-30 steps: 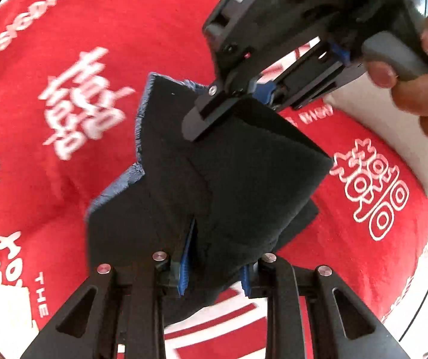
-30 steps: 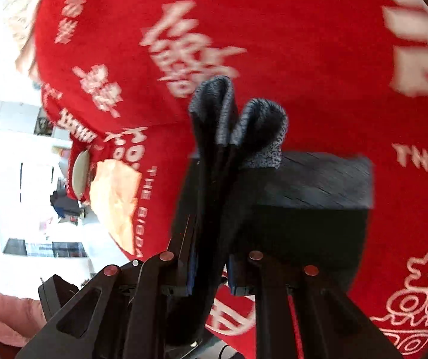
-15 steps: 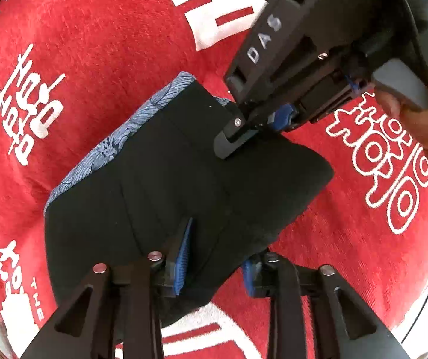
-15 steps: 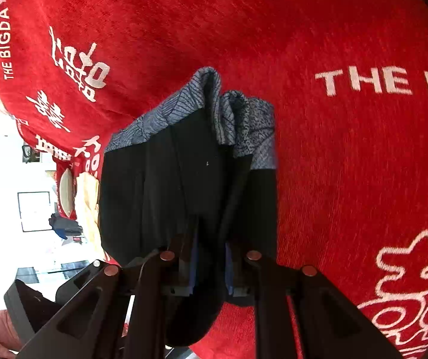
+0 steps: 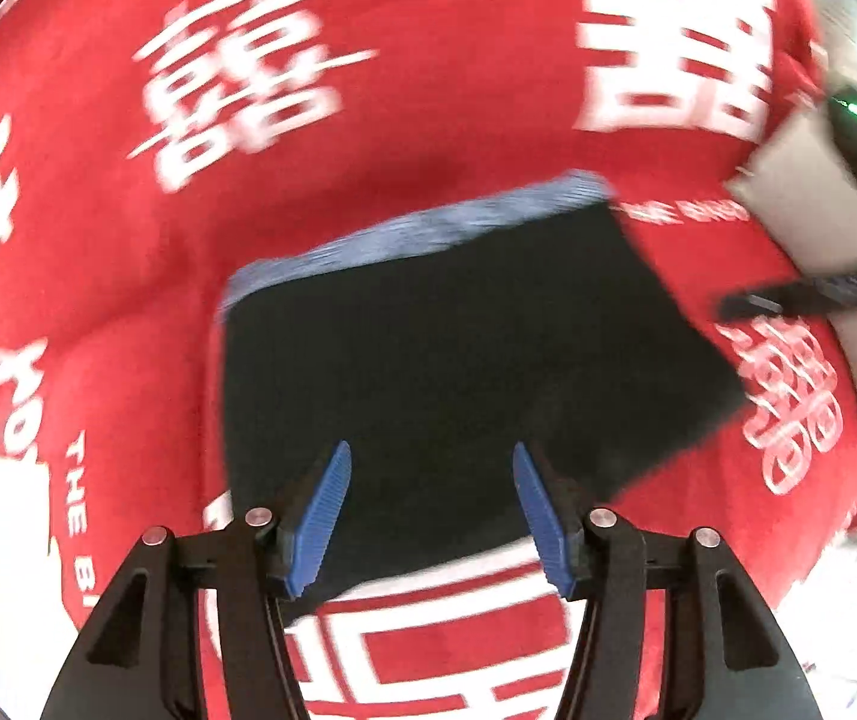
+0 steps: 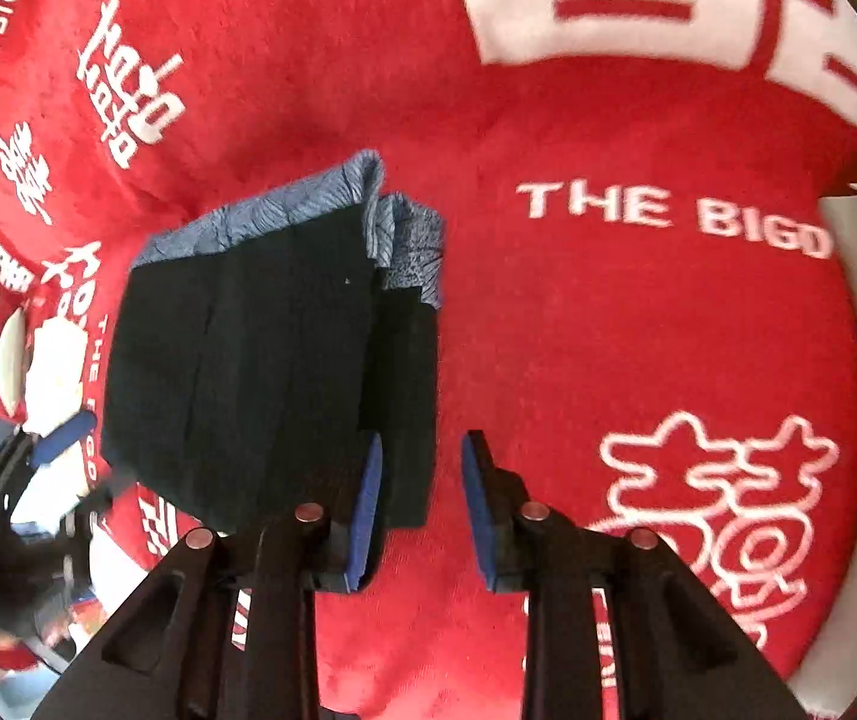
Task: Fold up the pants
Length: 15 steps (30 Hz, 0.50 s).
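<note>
Left hand-held gripper [image 5: 431, 510] wide apart now, blue pads [image 5: 320, 516] bare, jaws just been opening, nothing pinched. Under it, the folded pants [image 5: 446, 360] lying flat on the red blanket [image 5: 428, 90], blue-grey waistband [image 5: 416, 228] running from nine o'clock up toward one o'clock. Blurred view, so no reading of fine creases. Out at three o'clock, the tip of the other tool over a white sheet [image 5: 800, 210].

Over to the right wrist view: right hand-held gripper [image 6: 419, 510] parted too, jaws just been opening, cloth let go. Pants [image 6: 272, 372] off toward ten o'clock, near edge running behind the left pad [image 6: 368, 504]; touching or not, can't tell. Waistband [image 6: 308, 216] bunched at twelve o'clock, two layers not square.

Best handling from here, probably: lift straight up, no dragging of the top layer, then a nudge to square that bunched corner.
</note>
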Available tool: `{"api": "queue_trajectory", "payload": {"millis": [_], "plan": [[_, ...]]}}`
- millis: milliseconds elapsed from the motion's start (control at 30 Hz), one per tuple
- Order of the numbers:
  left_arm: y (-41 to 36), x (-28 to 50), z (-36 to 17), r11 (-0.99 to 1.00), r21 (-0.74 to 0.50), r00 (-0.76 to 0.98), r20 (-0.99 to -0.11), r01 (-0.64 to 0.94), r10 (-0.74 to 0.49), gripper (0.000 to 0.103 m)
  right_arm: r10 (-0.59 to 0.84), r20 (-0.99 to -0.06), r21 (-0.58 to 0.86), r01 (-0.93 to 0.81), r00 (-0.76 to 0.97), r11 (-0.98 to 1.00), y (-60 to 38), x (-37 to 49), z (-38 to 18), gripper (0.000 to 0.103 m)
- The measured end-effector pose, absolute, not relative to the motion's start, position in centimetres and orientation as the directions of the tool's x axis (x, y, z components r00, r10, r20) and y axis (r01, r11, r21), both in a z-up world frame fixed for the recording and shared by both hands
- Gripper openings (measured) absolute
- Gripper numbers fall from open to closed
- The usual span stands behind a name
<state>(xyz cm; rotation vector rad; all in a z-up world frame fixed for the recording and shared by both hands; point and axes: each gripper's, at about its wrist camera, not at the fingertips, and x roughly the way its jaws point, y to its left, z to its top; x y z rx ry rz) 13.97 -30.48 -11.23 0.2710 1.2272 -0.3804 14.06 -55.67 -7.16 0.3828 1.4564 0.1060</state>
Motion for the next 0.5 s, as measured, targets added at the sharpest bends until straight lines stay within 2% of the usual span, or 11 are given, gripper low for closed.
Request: {"api": "queue_trajectory", "payload": {"millis": [133,233,300,333,500], "plan": [[-27.6,15.7,-13.8,0.948,-0.029,0.226,-0.968,0.318,-0.106,0.058,0.305,-0.935,0.327,0.111,0.179,0.938,-53.2,13.2,-4.8,0.028],[-27.3,15.3,-15.5,0.956,-0.03,0.205,-0.974,0.293,-0.094,0.058,0.307,-0.939,0.317,0.045,0.153,0.947,-50.5,12.7,-5.5,0.028],[-27.5,14.8,-15.5,0.953,-0.032,0.219,-0.971,0.301,-0.101,0.068,0.273,-0.955,0.279,0.035,0.112,0.96,-49.6,12.1,-7.2,0.027],[-27.7,14.6,-15.5,0.952,-0.046,0.212,-0.971,0.302,-0.114,0.081,0.248,-0.964,0.253,0.034,0.097,0.967,-49.3,11.8,-8.0,0.027],[-27.8,13.6,-15.5,0.959,-0.042,0.227,-0.968,0.28,-0.109,0.084,0.243,-0.966,0.252,0.104,0.085,0.962,-49.8,10.4,-9.5,0.028]]}}
